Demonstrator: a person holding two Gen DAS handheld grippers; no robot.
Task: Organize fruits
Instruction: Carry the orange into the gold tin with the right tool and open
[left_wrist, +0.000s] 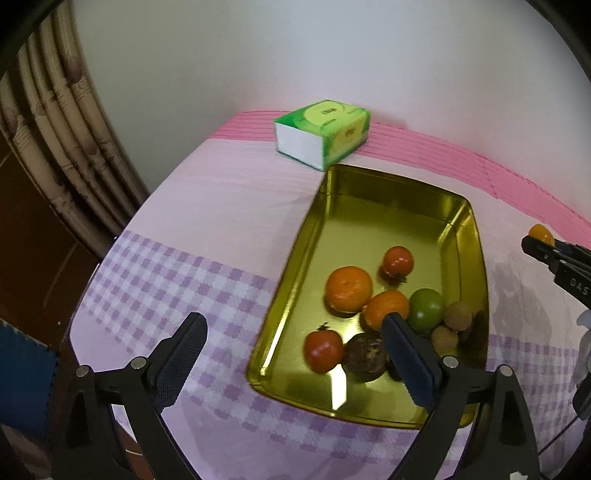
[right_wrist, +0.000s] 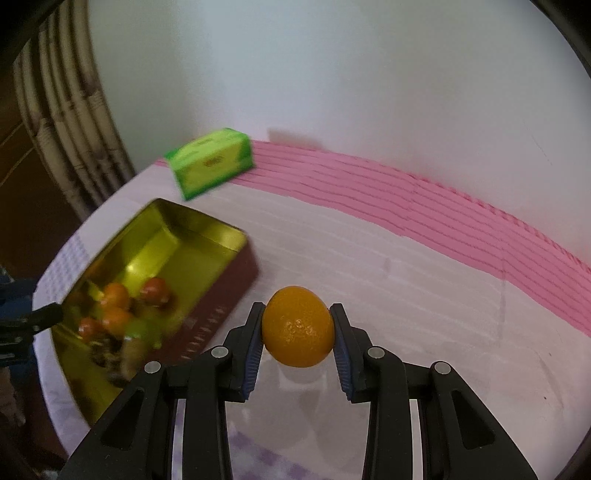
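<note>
A gold tray (left_wrist: 369, 206) lies on the pink cloth. It holds two oranges (left_wrist: 348, 288), two red tomatoes (left_wrist: 323, 350), a green fruit (left_wrist: 426, 308), a dark brown fruit (left_wrist: 364, 356) and small brown fruits (left_wrist: 458, 315). My left gripper (left_wrist: 295, 319) hangs open above the tray's near left side, with nothing between its fingers. My right gripper (right_wrist: 297, 325) is shut on a small orange (right_wrist: 297, 326), held above the cloth to the right of the tray (right_wrist: 177, 251). In the left wrist view the right gripper (left_wrist: 543, 247) and its orange (left_wrist: 540, 232) show at the right edge.
A green tissue box (left_wrist: 325, 129) stands behind the tray near the white wall. A curtain (left_wrist: 66, 122) hangs at the left, past the table's edge. The cloth has a purple check band (left_wrist: 177, 280) in front and a pink striped band (right_wrist: 406, 206) along the wall.
</note>
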